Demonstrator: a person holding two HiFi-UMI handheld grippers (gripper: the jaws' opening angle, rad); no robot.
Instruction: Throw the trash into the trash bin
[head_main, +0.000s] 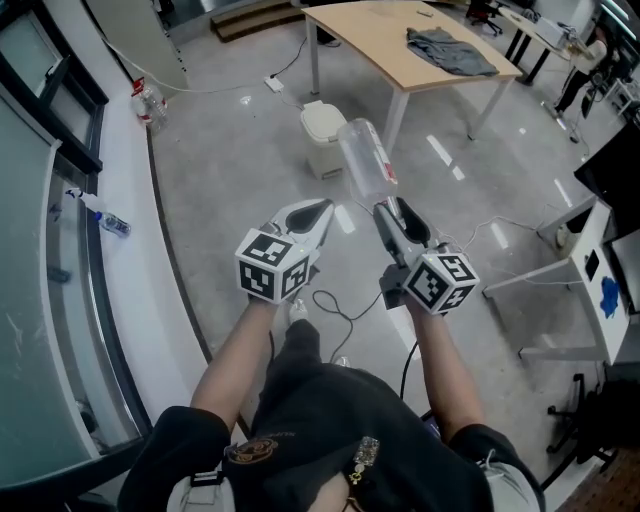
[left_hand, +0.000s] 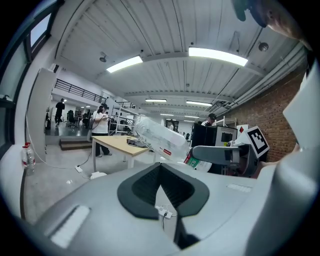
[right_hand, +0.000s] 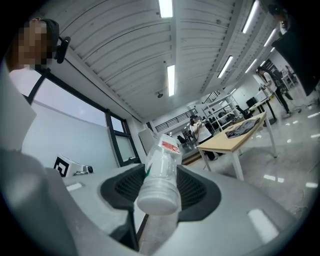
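Observation:
A clear, empty plastic bottle (head_main: 365, 160) with a red-and-green label sticks out ahead of my right gripper (head_main: 392, 212), which is shut on its neck end. In the right gripper view the bottle (right_hand: 159, 172) fills the gap between the dark pads, its cap end toward the camera. My left gripper (head_main: 318, 210) is held beside it, shut, with nothing in it; in its own view the jaw tips meet at the left gripper (left_hand: 160, 167) centre, and the bottle (left_hand: 162, 140) shows to the right. A small white trash bin (head_main: 323, 135) stands on the floor ahead, beside the table leg.
A wooden table (head_main: 385, 40) with a grey cloth (head_main: 450, 50) stands behind the bin. A white ledge (head_main: 125, 200) with bottles runs along the window at left. A cable (head_main: 340, 310) lies on the floor below my hands. A white desk (head_main: 575, 265) stands at right.

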